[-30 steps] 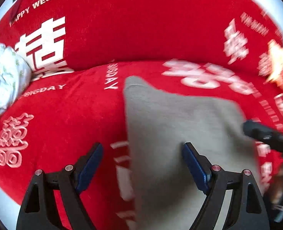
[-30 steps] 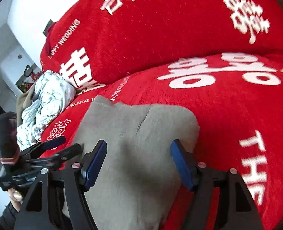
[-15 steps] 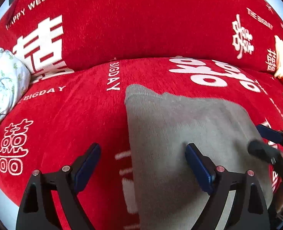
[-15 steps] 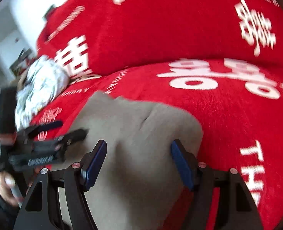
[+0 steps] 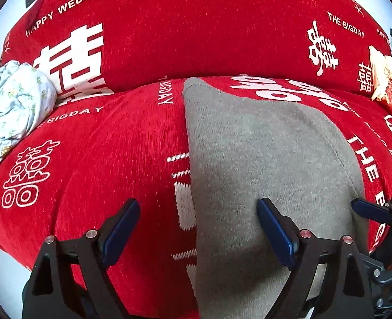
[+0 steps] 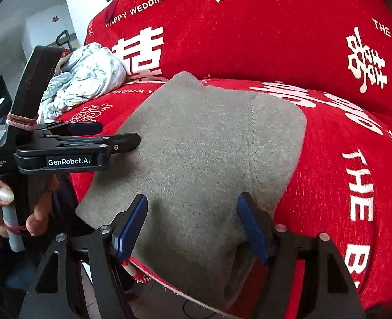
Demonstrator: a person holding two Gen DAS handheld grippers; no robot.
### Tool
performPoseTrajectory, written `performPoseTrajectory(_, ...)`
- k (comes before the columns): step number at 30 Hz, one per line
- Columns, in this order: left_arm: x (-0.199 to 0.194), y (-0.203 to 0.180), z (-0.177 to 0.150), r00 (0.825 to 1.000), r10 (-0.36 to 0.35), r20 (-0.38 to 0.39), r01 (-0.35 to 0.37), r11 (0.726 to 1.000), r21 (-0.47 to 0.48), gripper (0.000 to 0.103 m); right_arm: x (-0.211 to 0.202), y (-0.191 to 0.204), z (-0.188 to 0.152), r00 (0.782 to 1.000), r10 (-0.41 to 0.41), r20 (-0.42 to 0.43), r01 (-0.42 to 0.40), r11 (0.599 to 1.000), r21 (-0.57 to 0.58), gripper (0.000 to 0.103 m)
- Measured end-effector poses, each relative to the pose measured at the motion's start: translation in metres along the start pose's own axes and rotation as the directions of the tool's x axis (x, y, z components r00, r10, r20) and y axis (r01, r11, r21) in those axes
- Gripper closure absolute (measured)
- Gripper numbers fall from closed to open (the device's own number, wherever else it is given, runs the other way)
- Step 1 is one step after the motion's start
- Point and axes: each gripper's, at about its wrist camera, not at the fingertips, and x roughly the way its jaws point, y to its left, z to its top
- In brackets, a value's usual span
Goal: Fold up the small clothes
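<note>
Nearby, floral bundle (image 5: 12,106) at 9 o'clock; grey knit garment (image 5: 262,164) flat on red sofa cover (image 5: 103,146); left gripper (image 5: 197,228) and right gripper (image 6: 192,226) wide apart, gripping nothing; bare cover at 3 o'clock.

The red cover (image 5: 132,138) reads "HAPPY WEDDING"; the left gripper (image 6: 116,135) "GenRobot.AI".

Red sofa (image 5: 121,143) with white wedding lettering, grey folded garment (image 5: 262,159) flat on its seat, crumpled pale floral cloth (image 5: 12,101) at the far left end
</note>
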Motion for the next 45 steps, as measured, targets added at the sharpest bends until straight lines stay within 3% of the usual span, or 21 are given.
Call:
performPoseTrajectory(7,-0.018,-0.001,-0.015,1.0,-0.012,0.009,0.012,1.0,0.004,0.012,-0.011,0.007,-0.01,0.999,-0.032,-0.022,0.031,0.999,-0.034,0.03)
performPoseTrajectory(11,-0.027,-0.004,-0.018,1.0,-0.009,0.016,0.009,1.0,0.015,0.012,-0.02,-0.008,0.016,0.998,-0.062,0.031,0.061,0.998,0.017,0.029)
performPoseTrajectory(17,-0.016,-0.01,-0.031,0.999,0.019,-0.029,-0.018,0.999,0.037,0.012,0.022,-0.039,0.06,0.996,-0.049,-0.07,0.058,0.989,0.135,0.029)
performPoseTrajectory(21,-0.007,-0.004,-0.037,0.998,-0.011,-0.066,0.01,1.0,-0.002,0.011,0.049,-0.035,0.068,0.991,-0.075,-0.114,0.086,0.992,0.092,0.019)
performPoseTrajectory(26,-0.011,-0.002,-0.037,0.998,-0.022,-0.057,0.021,1.0,-0.013,0.012,0.046,-0.026,0.068,0.98,-0.144,-0.135,0.152,0.987,0.053,0.019)
performPoseTrajectory(29,-0.026,-0.002,-0.037,1.0,-0.017,-0.002,0.017,1.0,-0.014,0.012,0.024,-0.013,0.059,0.983,-0.163,-0.082,0.166,0.985,0.037,0.018)
performPoseTrajectory(31,-0.026,-0.003,-0.035,1.0,0.024,0.003,-0.024,1.0,-0.004,0.012,0.015,-0.003,0.051,0.984,-0.173,-0.051,0.174,0.985,0.001,0.018)
performPoseTrajectory(34,-0.016,-0.004,-0.036,0.997,0.061,-0.038,-0.061,0.998,0.002,0.012,0.023,0.009,0.033,0.983,-0.151,-0.103,0.147,0.988,-0.045,0.018)
performPoseTrajectory(38,-0.019,-0.002,-0.036,0.998,0.061,-0.032,-0.061,0.998,-0.011,0.012,0.025,0.02,0.025,0.971,-0.217,-0.101,0.203,0.971,-0.129,0.018)
performPoseTrajectory(41,-0.035,-0.004,-0.034,0.994,0.098,0.037,-0.098,0.995,0.002,0.011,-0.002,0.027,0.026,0.977,-0.211,-0.02,0.207,0.971,-0.117,0.018)
performPoseTrajectory(45,-0.05,-0.007,-0.028,0.997,0.035,0.072,-0.036,0.999,0.004,0.011,-0.025,0.037,0.022,0.961,-0.272,0.057,0.277,0.949,-0.153,0.018)
